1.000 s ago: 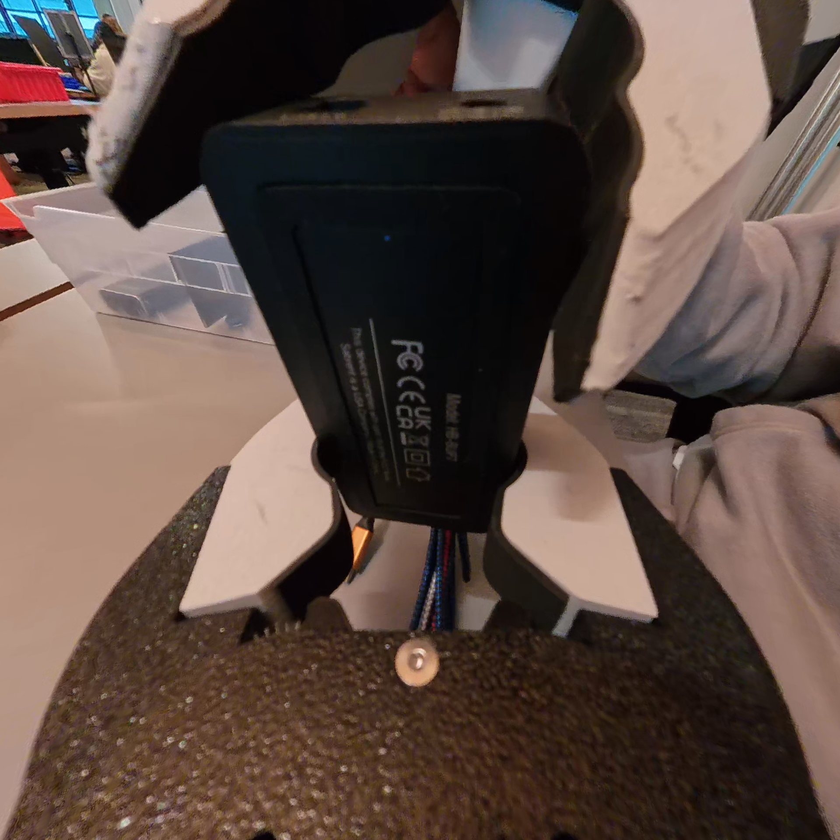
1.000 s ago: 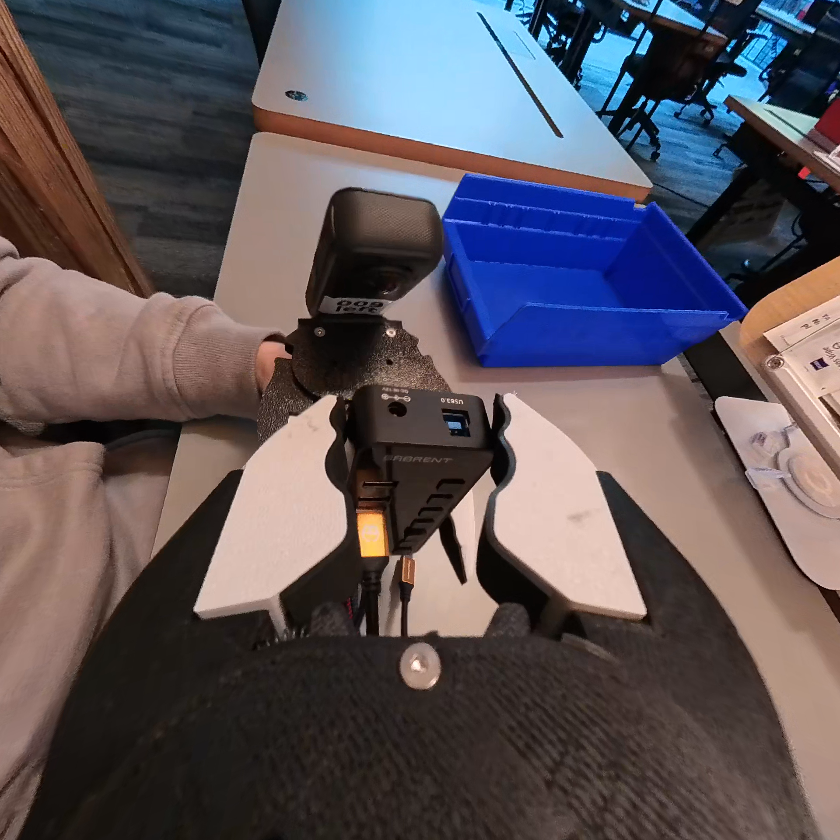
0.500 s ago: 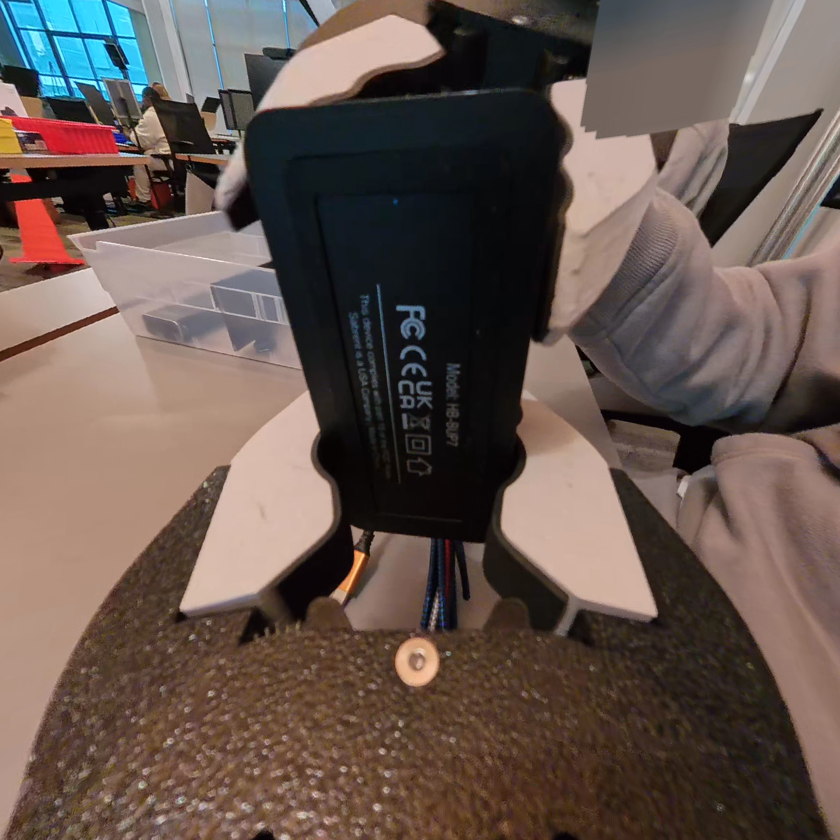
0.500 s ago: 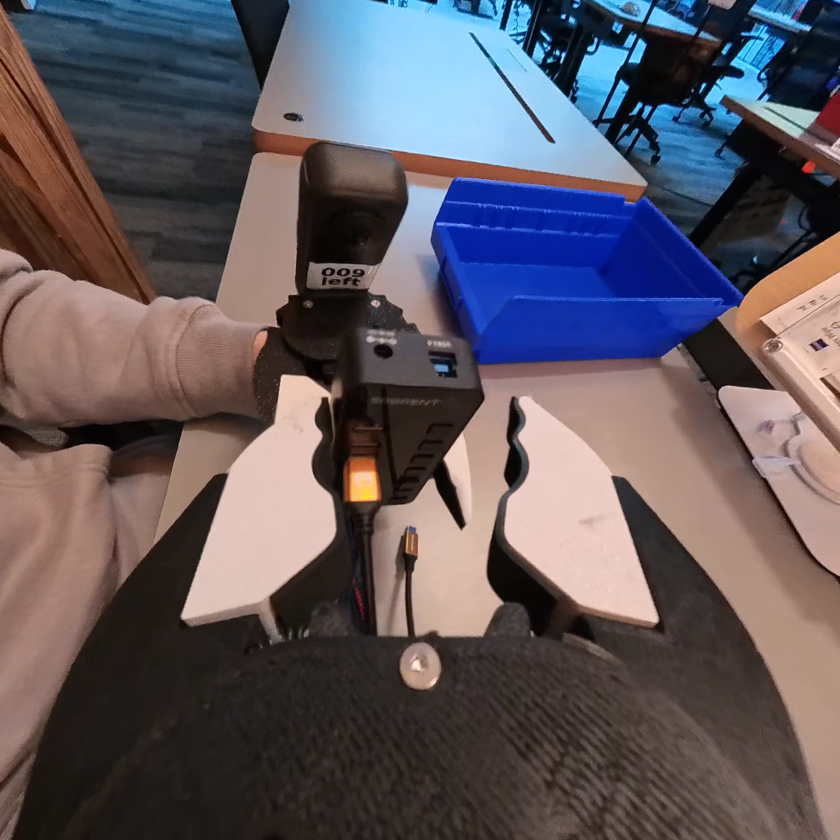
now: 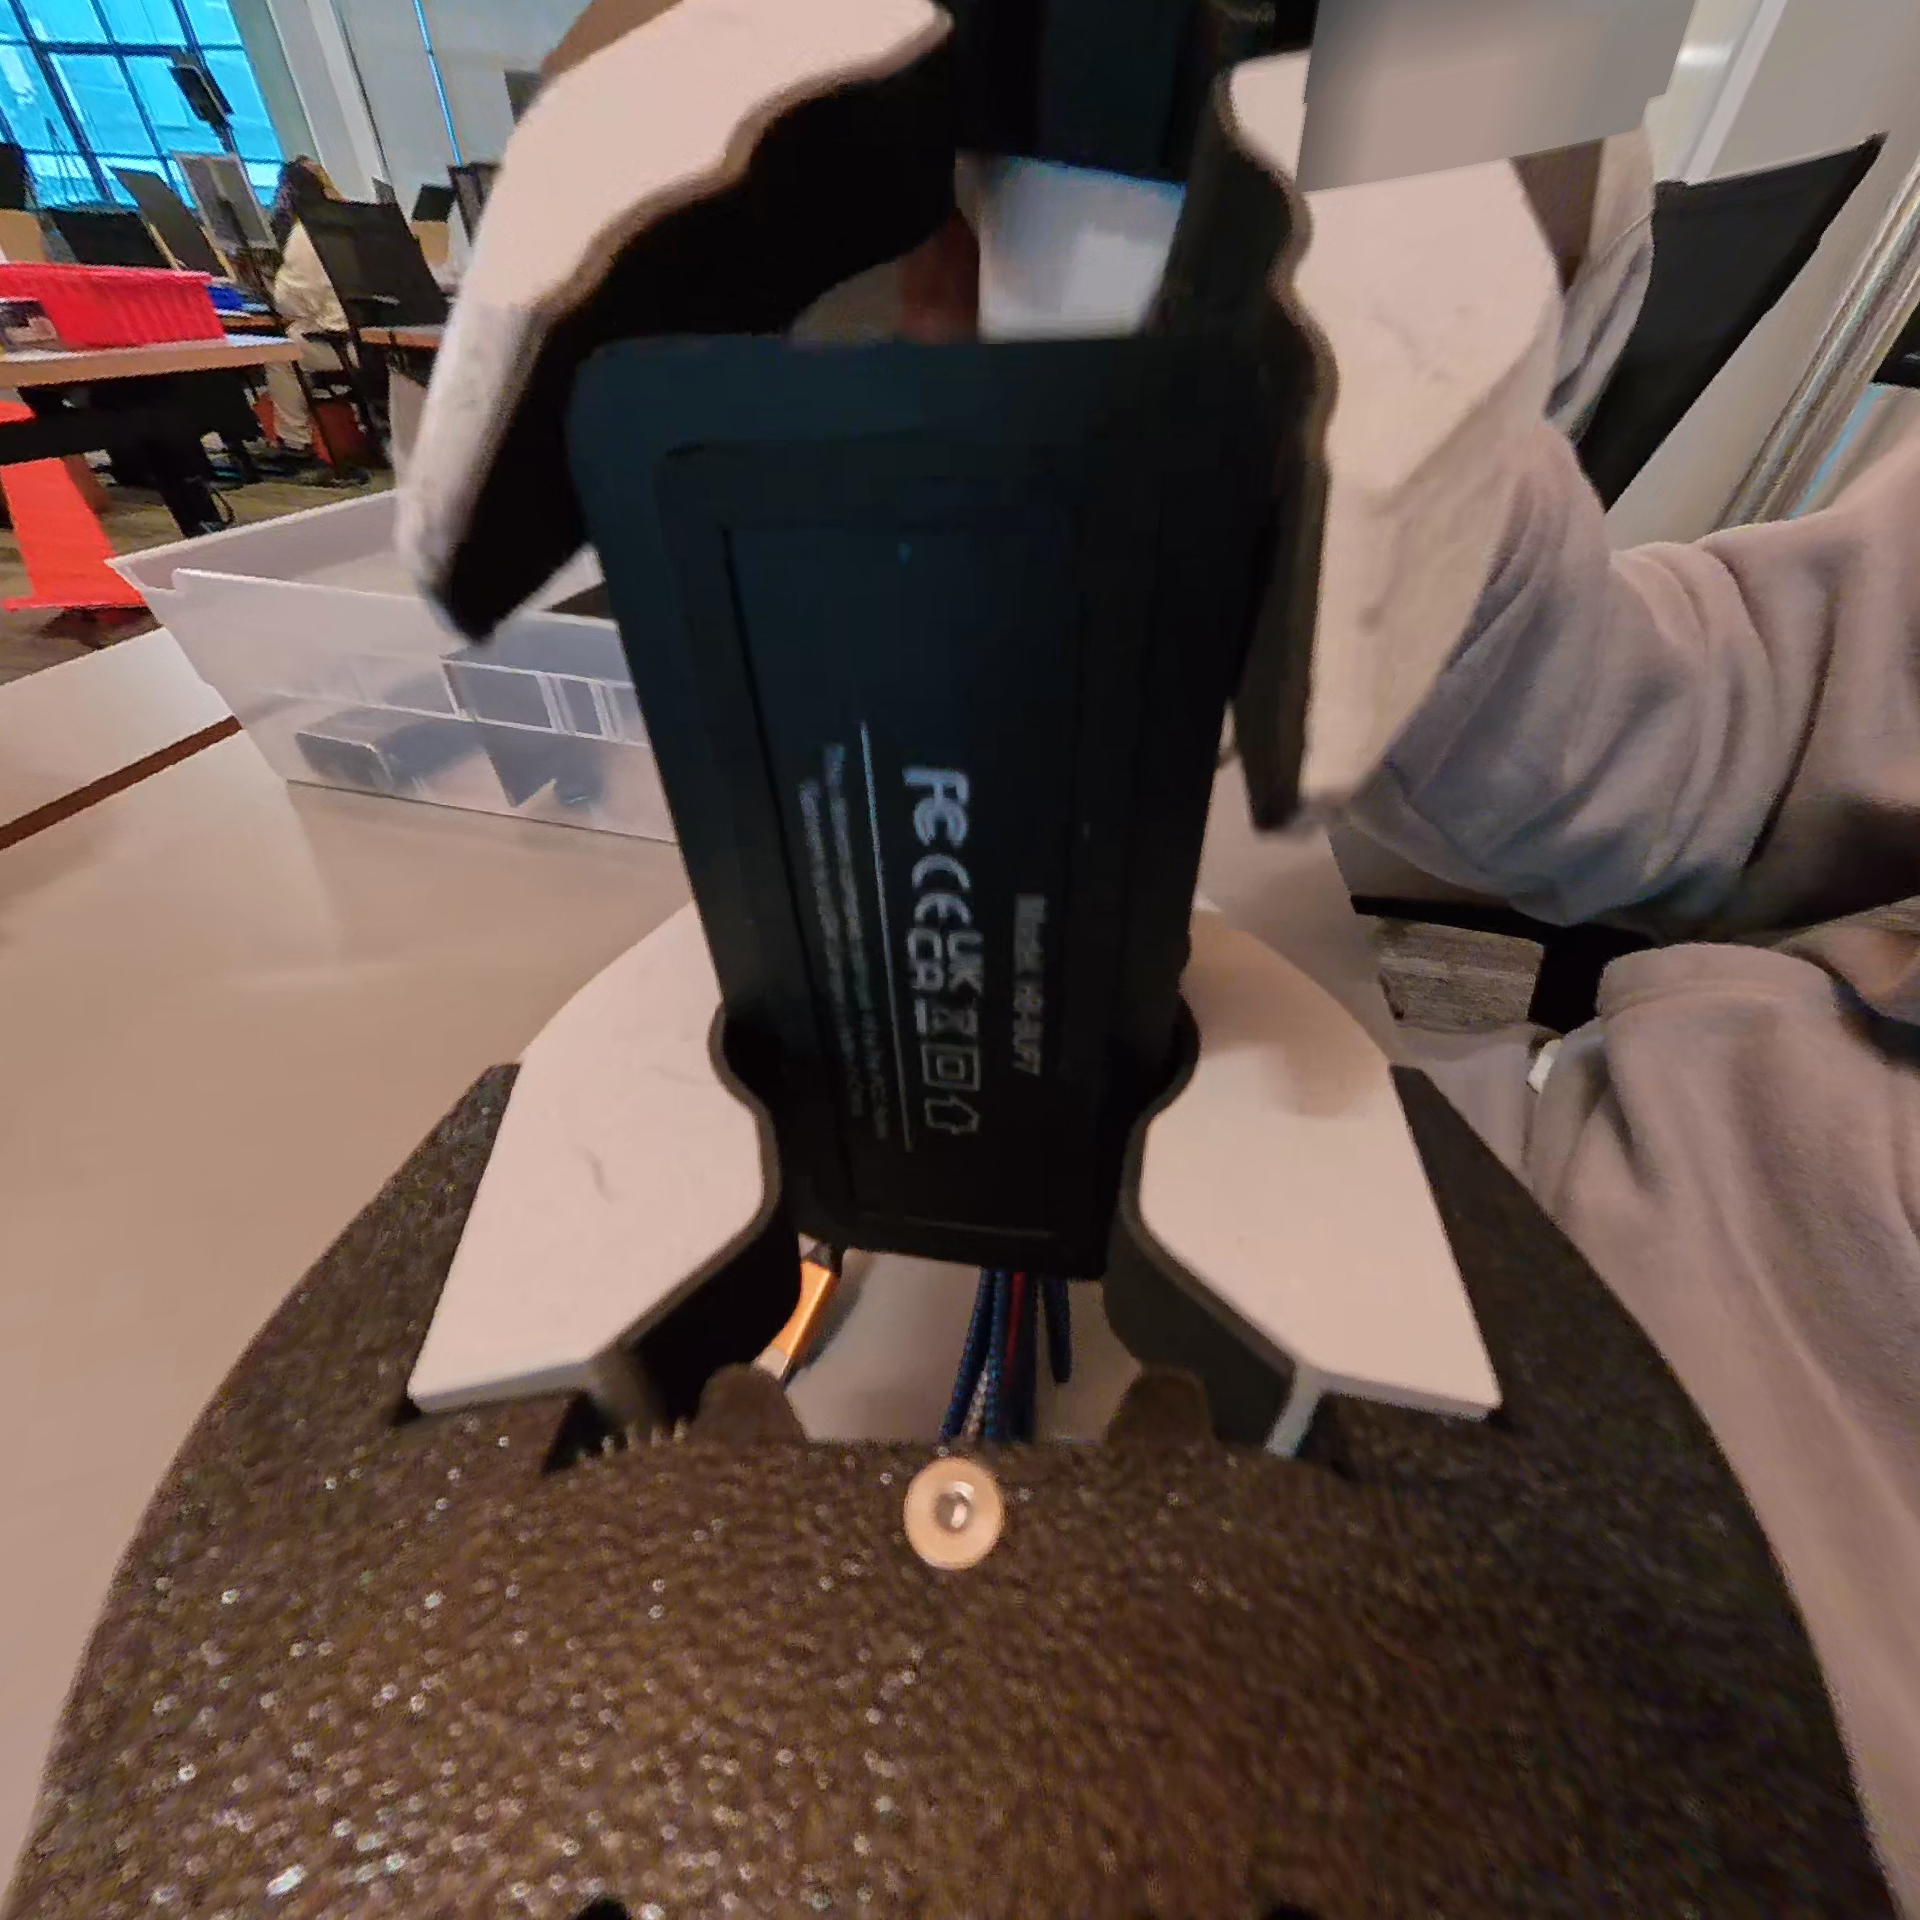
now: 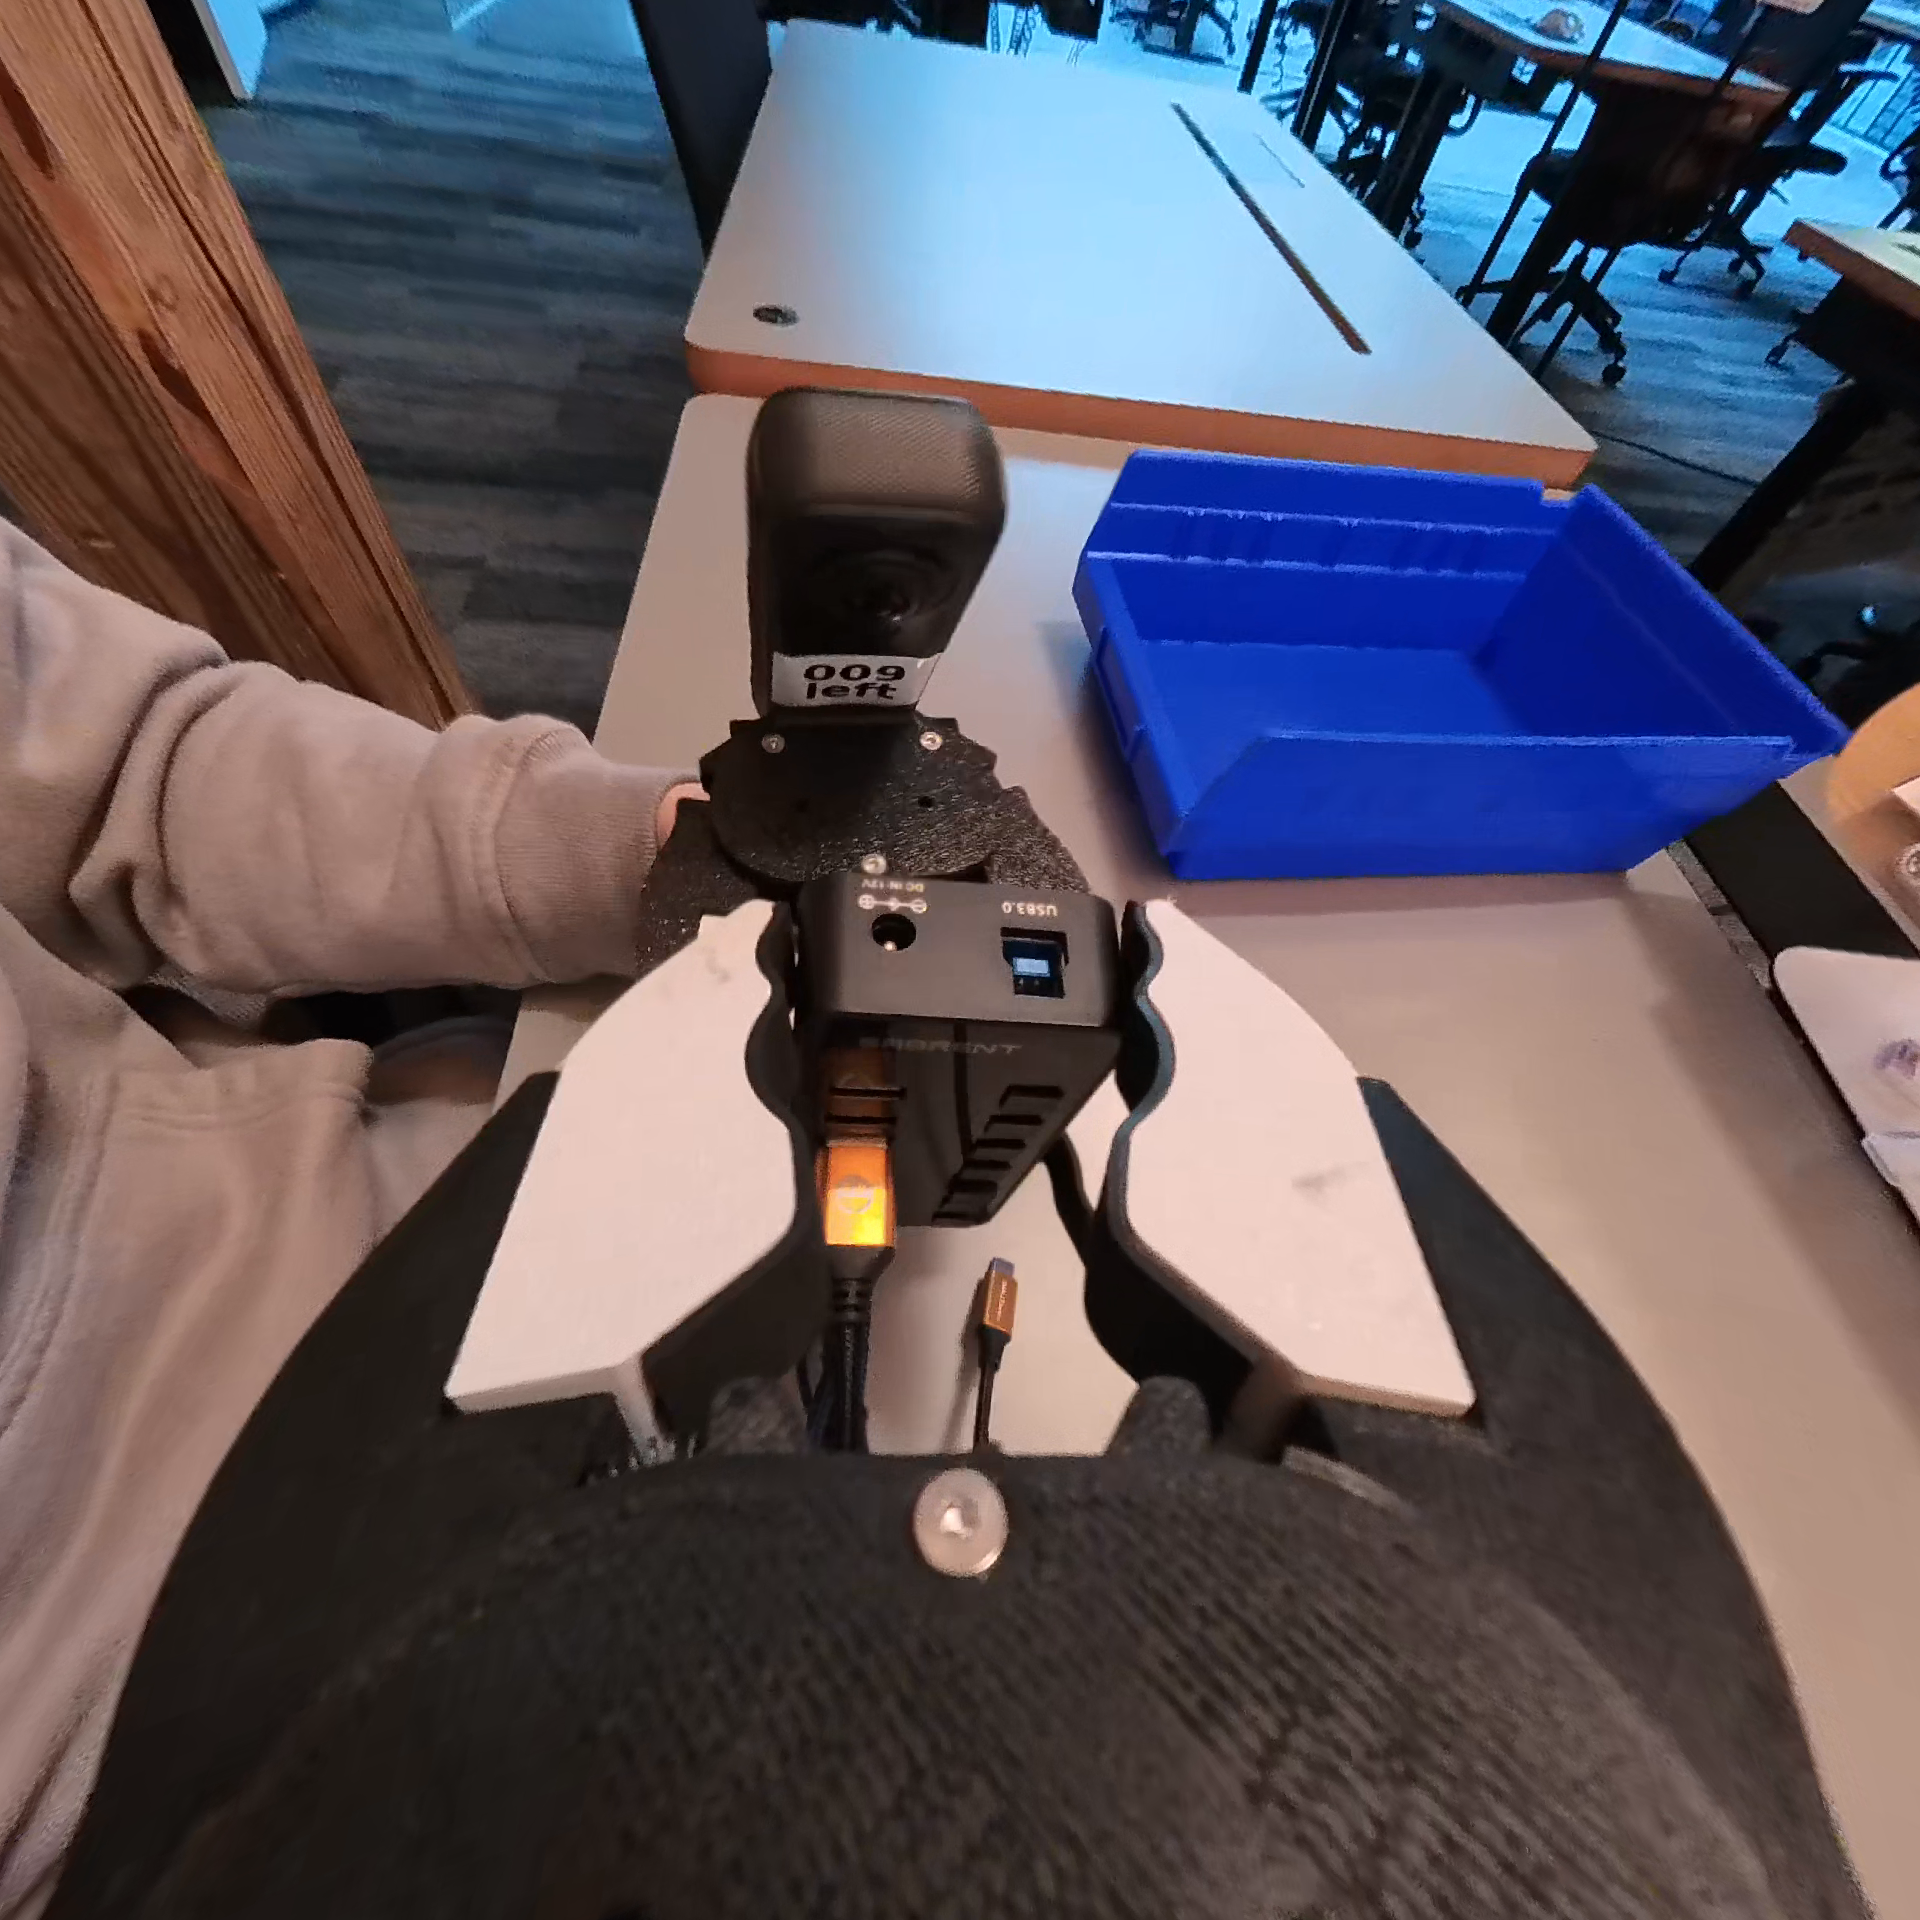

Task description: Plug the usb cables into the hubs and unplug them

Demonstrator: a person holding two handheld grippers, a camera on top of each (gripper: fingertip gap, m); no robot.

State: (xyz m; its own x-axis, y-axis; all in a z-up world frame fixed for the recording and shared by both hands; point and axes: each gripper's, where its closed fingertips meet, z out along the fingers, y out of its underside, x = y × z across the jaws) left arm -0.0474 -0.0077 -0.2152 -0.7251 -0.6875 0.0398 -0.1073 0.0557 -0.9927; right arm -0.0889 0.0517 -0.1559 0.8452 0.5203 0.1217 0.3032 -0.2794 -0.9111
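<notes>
Two handheld grippers share one black USB hub (image 5: 935,727) above a grey tabletop (image 6: 1455,1039). The left gripper (image 5: 951,1029) has its jaws clamped on the hub's lower end, flat white fingers with wavy black pads on either side. The right gripper (image 6: 956,935) has its jaws pinched on the opposite end. The hub is a matte, rounded slab. Its underside carries white compliance marks and small print, its end face two labelled sockets, one blue inside, and its top a faint embossed brand and a row of slots.

An orange metal plug (image 6: 857,1195) sits in a side port, and braided blue, red and grey cables (image 5: 997,1351) hang below. A small bronze connector (image 6: 1000,1299) lies loose beneath the hub.

The left gripper's black camera (image 6: 873,540) wears a white printed label. A blue plastic bin (image 6: 1455,790) stands at the tabletop's far edge, and a clear bin (image 5: 312,623) stands at the opposite end.
</notes>
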